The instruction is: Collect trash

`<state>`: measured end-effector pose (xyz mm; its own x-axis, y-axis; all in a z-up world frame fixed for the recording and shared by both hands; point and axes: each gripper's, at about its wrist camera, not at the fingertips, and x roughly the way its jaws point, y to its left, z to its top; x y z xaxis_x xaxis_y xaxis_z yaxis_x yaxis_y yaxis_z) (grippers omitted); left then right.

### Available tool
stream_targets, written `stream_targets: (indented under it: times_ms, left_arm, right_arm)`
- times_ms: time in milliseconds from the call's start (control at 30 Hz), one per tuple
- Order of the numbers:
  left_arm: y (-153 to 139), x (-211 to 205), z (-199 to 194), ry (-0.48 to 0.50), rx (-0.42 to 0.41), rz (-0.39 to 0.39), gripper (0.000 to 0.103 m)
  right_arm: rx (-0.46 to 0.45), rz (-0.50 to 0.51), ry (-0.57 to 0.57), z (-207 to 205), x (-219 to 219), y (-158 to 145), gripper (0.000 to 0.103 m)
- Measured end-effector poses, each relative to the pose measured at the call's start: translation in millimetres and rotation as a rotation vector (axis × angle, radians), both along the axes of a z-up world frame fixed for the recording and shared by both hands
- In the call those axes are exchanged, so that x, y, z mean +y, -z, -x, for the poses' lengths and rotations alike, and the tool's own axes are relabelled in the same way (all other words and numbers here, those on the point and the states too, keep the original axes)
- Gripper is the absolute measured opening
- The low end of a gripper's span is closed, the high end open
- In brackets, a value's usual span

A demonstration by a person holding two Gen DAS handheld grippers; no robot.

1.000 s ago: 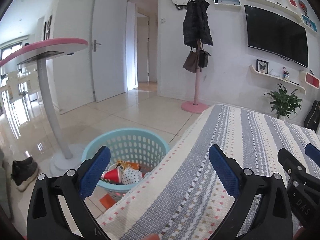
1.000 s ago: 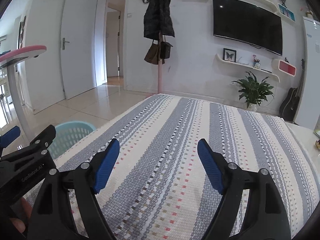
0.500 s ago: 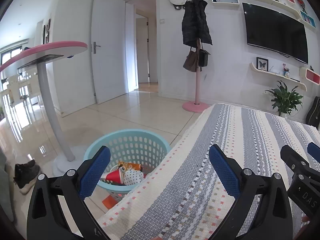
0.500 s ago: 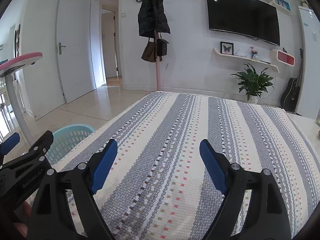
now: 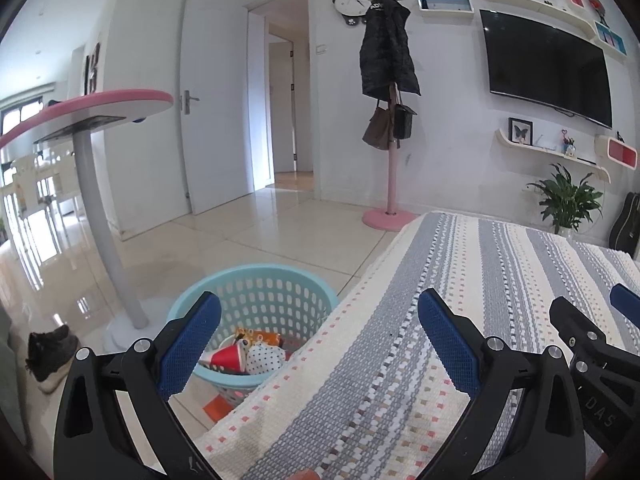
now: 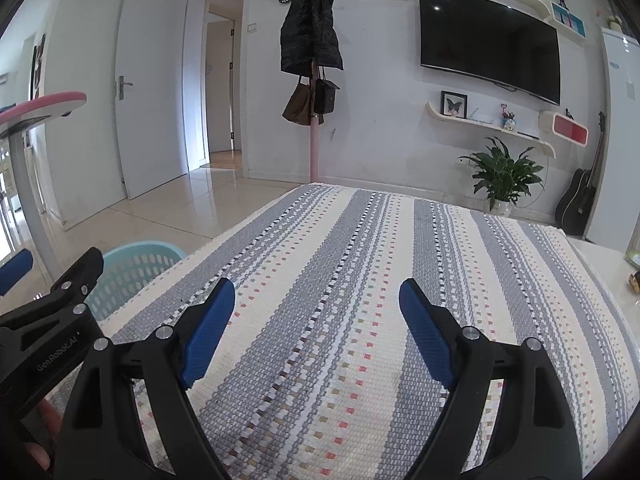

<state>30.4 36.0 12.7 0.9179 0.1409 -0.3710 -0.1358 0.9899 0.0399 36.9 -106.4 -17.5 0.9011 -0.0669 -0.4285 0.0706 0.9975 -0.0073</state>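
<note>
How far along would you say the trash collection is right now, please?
Mostly done, it seems: trash already lies in the blue basket, and the striped tablecloth shows none. Nothing is in hand; the left gripper and right gripper are both open. One orange scrap remains on the floor.

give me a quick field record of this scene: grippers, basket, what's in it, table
left gripper: open, nothing between jaws
right gripper: open, nothing between jaws
basket: light blue, on the floor beside the table's left edge
basket contents: red cone cup, dotted white piece, orange wrapper
table: striped cloth, no trash visible on it
under basket: orange scrap on the floor
</note>
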Motion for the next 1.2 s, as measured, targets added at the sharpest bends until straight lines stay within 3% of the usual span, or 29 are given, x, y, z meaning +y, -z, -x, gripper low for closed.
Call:
stream_targets:
  times_ms: [500,1200]
  left_arm:
    - [2,-1,0,-0.008,0.031,-0.01,0.095]
    - [1,-14,-1,0.01,0.044,-0.072,0.095]
  right_arm:
    - [0.014,-0.036,0.034,-3,-10,2,0.088]
    - [0.019,-0.048,0.053,-5,-12,3,0.088]
